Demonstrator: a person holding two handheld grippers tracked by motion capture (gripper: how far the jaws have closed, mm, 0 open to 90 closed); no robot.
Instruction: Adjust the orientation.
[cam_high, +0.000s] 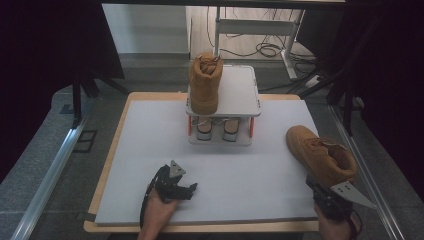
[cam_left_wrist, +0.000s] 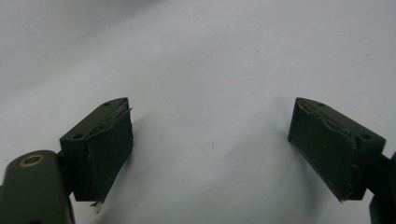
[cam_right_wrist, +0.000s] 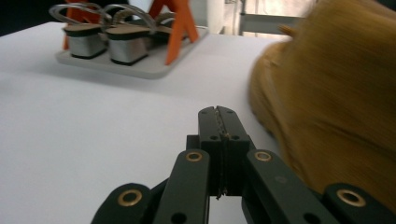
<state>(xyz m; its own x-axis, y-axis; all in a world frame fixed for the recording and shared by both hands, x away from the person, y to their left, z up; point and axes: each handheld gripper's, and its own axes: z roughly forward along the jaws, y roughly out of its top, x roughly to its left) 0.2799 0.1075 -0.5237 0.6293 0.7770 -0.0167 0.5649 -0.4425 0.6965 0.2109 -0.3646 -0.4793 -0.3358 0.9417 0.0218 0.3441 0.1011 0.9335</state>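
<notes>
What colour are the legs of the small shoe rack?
The rack legs are orange; the right gripper view shows them best, beside the sandals.

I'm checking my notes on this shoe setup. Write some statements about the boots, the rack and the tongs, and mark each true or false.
1. A tan boot stands on the rack's top shelf. True.
2. The right tongs are wide open. False: their jaws are shut together, with nothing between them.
3. The left tongs are open over the white mat. True.
4. The second boot lies beside the left tongs. False: it lies by the right tongs.
5. Sandals sit on the lower shelf. True.
</notes>
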